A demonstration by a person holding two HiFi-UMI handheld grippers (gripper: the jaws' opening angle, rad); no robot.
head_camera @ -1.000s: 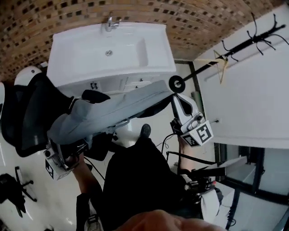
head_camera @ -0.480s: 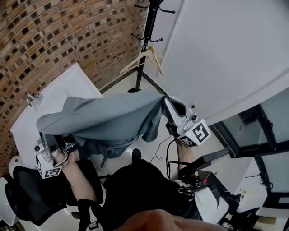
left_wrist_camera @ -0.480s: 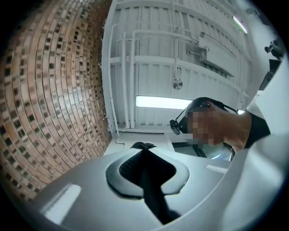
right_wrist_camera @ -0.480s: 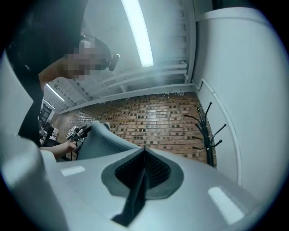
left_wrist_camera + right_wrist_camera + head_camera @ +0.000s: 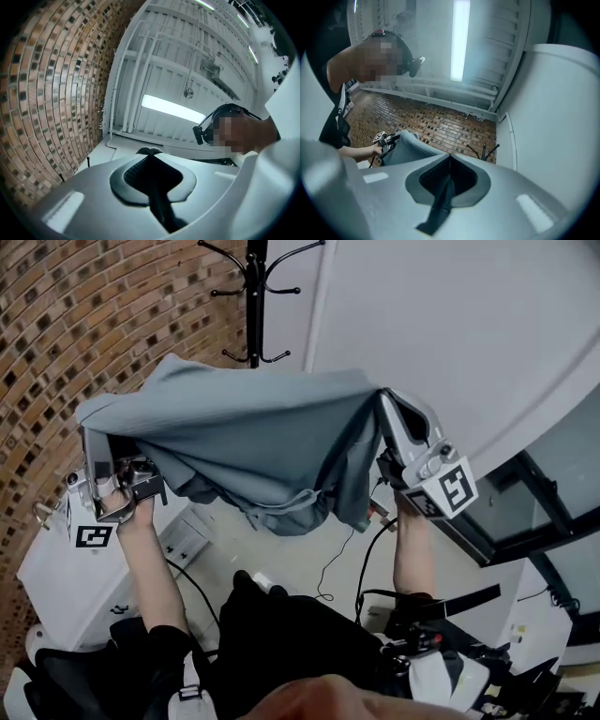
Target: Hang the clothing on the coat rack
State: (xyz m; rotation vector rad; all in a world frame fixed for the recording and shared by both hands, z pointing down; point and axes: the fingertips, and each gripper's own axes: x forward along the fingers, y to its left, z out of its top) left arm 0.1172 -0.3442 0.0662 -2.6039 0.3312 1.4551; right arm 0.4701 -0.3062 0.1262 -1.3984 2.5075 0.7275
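My left gripper [image 5: 94, 448] pinches one end of the grey clothing [image 5: 253, 442]. It hangs spread wide in the air, just under the coat rack [image 5: 253, 296], maybe not touching it. My right gripper [image 5: 391, 416] pinches the other end.

- The clothing [image 5: 253, 442] spans the space between the left gripper [image 5: 94, 451] and the right gripper [image 5: 392, 413] (each end is pinched in closed jaws).
- The coat rack [image 5: 253, 296] stands behind the clothing, between the brick wall [image 5: 75, 315] on the left and the wall panel [image 5: 450, 324] on the right.
- A cabinet [image 5: 56, 568] sits below the left gripper, against the brick wall.
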